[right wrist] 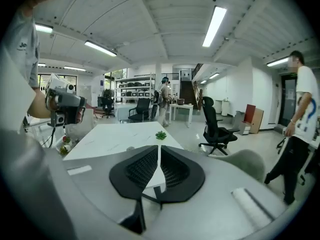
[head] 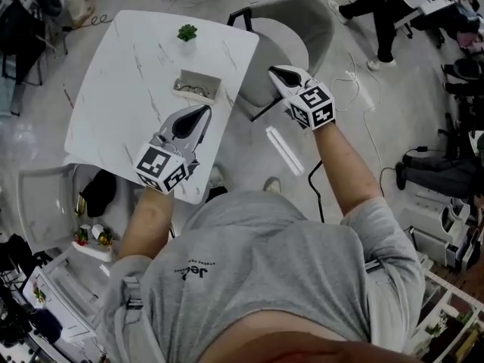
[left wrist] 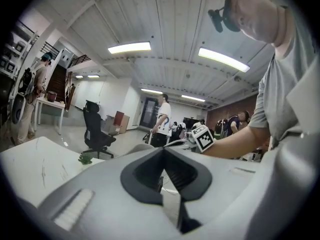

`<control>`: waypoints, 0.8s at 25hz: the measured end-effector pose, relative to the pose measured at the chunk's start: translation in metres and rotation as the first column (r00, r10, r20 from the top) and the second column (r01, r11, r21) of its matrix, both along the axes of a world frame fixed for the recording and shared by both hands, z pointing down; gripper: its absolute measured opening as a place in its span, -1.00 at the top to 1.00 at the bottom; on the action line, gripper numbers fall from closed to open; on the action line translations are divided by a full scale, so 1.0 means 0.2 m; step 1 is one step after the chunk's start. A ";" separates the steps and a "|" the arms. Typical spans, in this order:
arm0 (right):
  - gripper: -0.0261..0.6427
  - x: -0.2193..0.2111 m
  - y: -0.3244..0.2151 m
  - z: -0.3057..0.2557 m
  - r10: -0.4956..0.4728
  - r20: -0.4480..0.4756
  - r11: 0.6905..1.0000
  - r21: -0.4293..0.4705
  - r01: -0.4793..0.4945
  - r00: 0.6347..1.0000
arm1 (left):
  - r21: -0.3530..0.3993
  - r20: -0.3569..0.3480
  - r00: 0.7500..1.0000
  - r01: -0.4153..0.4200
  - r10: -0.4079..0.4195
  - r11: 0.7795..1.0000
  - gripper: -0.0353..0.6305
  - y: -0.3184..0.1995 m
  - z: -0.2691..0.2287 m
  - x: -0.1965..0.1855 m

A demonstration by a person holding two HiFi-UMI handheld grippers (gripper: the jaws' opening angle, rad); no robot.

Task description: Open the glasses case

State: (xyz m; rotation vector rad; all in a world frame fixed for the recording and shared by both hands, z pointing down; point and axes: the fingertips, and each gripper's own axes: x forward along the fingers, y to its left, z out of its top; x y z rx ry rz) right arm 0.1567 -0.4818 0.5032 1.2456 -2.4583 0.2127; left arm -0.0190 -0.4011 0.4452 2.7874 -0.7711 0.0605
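Both shut and empty, the left hand-held gripper (head: pixel 203 112) and right hand-held gripper (head: pixel 274 72) hang well apart from the glasses case (head: pixel 197 87) on the bench (head: pixel 128 74); it looks already open, so keep clear and avoid nudging it.

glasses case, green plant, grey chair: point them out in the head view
glasses case (head: pixel 203 79): head view, its far wall
green plant (head: pixel 187 32): head view, middle of the leaves
grey chair (head: pixel 302 21): head view, its curved backrest

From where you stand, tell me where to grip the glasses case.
Take the glasses case by its near long rim, coming down from above: it lies flat and open with glasses inside, so probably only the thin walls offer a pinch.
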 end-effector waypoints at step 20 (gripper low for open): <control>0.91 0.82 0.88 -1.17 0.139 0.244 0.960 0.203 -0.191 0.960 | 0.134 -0.077 0.990 -0.105 0.116 0.985 0.75 0.27 -0.84 0.58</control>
